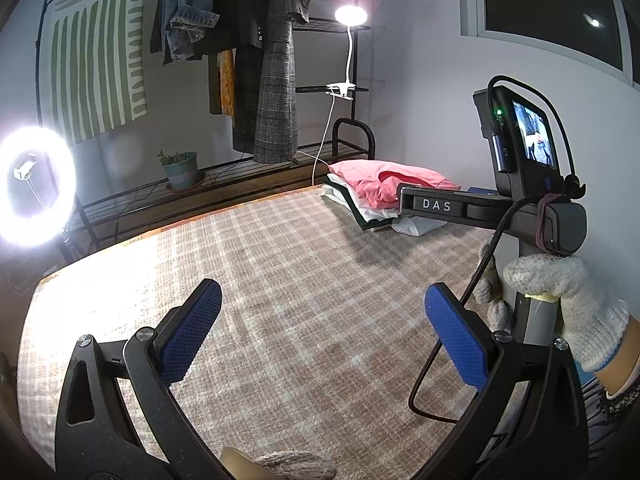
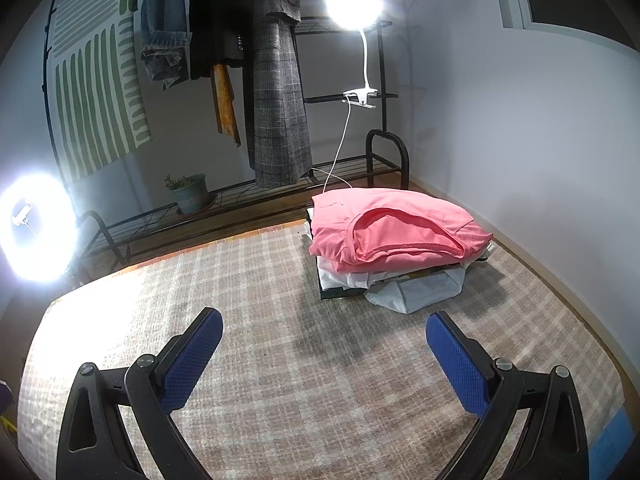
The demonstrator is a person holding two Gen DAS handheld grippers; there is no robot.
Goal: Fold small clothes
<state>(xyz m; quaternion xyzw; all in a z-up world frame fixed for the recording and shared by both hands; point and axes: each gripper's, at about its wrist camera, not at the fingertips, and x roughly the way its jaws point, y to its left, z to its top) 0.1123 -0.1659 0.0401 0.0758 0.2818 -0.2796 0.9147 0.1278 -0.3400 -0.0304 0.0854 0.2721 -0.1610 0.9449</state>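
Hovering L hand-held gripper [image 1: 322,332] jaws apart, pink top [image 2: 392,232] on stack

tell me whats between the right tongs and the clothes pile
Only bare plaid mat, seen in the right wrist view, between the open right tongs and the clothes pile.

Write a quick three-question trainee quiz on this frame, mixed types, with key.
1. True or false: the left gripper grips a garment.
2. Which garment tops the clothes pile? A) pink shirt B) plaid coat C) denim jacket
3. Fill in: the pile lies on the checked ____.

Key: 1. False: both it and the right gripper hang open above the bare cover. 2. A; the coat and jacket hang on the rack. 3. cover.
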